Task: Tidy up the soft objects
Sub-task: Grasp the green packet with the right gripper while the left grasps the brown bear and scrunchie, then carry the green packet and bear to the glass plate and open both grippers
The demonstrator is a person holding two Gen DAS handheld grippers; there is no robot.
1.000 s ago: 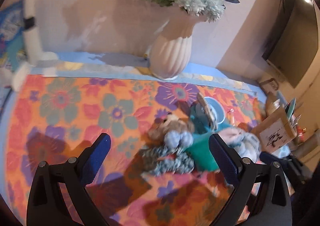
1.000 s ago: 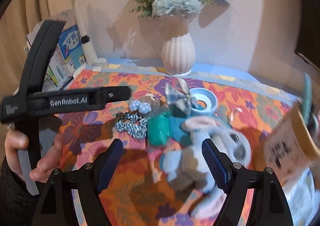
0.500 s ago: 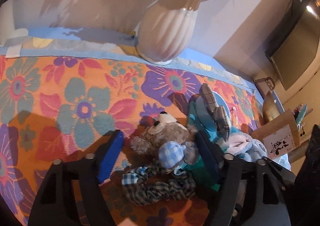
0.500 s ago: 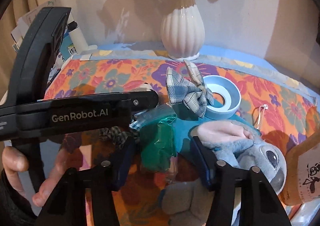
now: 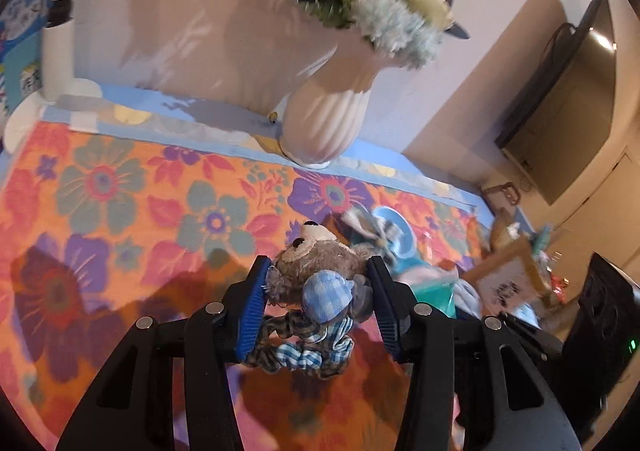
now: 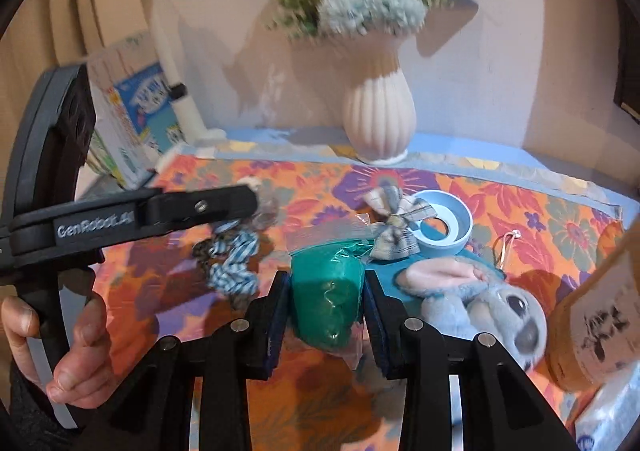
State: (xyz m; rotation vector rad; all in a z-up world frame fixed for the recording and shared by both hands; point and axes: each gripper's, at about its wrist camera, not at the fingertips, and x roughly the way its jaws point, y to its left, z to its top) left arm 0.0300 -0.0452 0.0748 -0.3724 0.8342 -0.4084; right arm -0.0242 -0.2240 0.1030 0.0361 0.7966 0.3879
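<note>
Both tongs had just closed in from wide apart, the left gripper [image 5: 318,305] clamping the teddy bear [image 5: 316,271] and the right gripper [image 6: 325,325] the green bundle [image 6: 326,305], each near the middle of the flowered tablecloth [image 5: 120,203], so both seemed ready to lift.

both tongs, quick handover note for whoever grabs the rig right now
Left tongs: jaws have just closed on the brown teddy bear, pads pressing its sides.
Right tongs: jaws have just closed on the green wrapped bundle.
On the floral cloth: checked scrunchie, plaid bow, blue plush.
Done: both grasps made. Left: nothing sorted yet.
</note>
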